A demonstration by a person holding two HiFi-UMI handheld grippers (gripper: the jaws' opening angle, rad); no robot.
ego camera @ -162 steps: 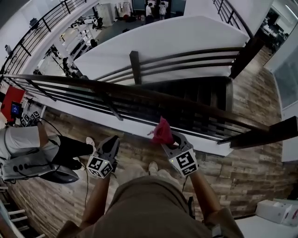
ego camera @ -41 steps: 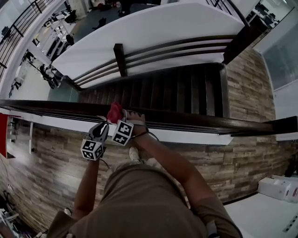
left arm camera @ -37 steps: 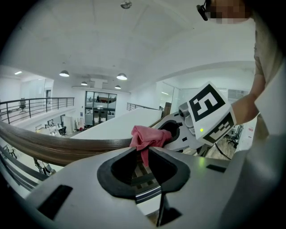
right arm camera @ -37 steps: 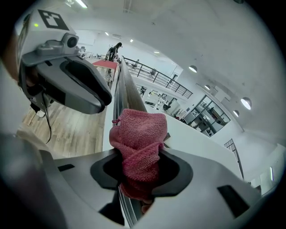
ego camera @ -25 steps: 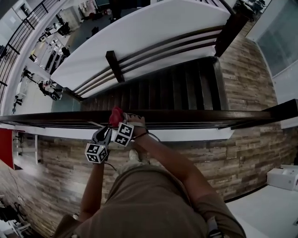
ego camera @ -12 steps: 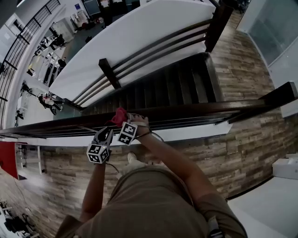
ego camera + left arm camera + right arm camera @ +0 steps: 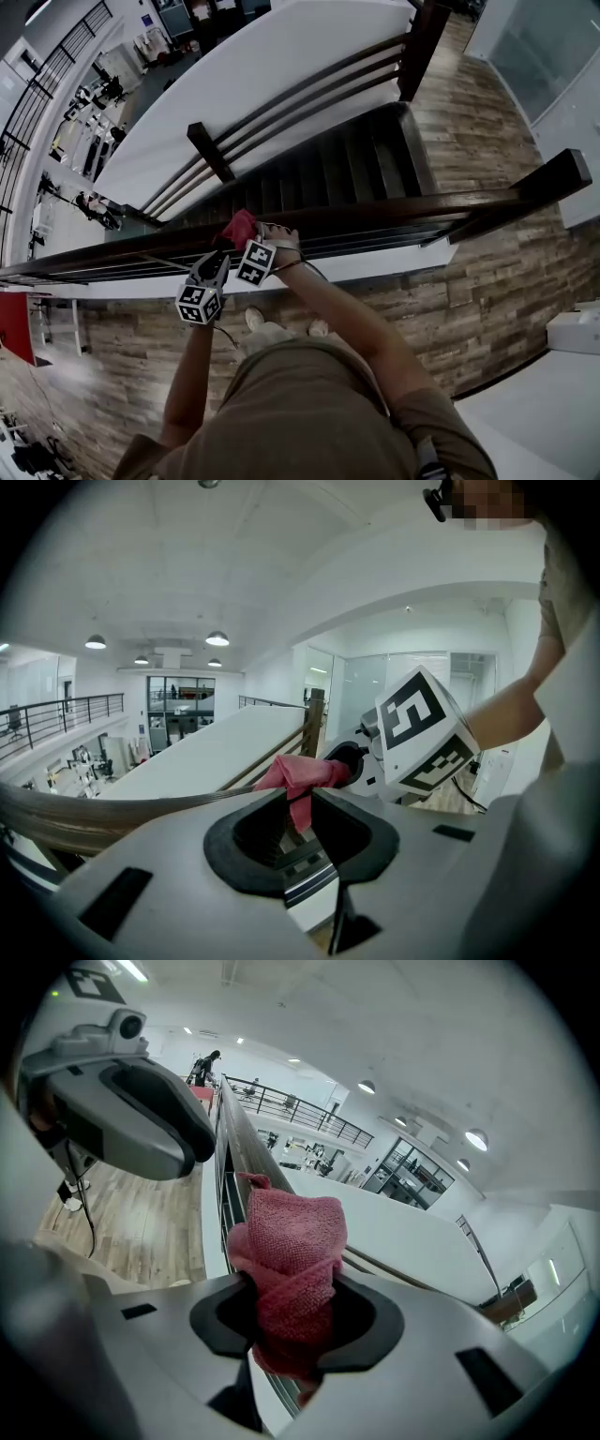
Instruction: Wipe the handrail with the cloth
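A dark wooden handrail crosses the head view from left to right above a stairwell. A red cloth lies bunched on top of it, with my right gripper shut on it. In the right gripper view the cloth fills the jaws of my right gripper, and the handrail runs away behind it. My left gripper sits just left of the right one, at the rail's near side. Its jaws stand together with nothing pressed between them. The cloth hangs just beyond it.
Dark stairs drop away beyond the rail, with a second banister and a white wall behind. Wood-plank floor lies on my side. The rail's thick end post is at the right. A white box sits far right.
Both grippers have slid along the handrail side by side, the red cloth rubbing along its top. The person's feet have stepped along. Neither grip has changed.
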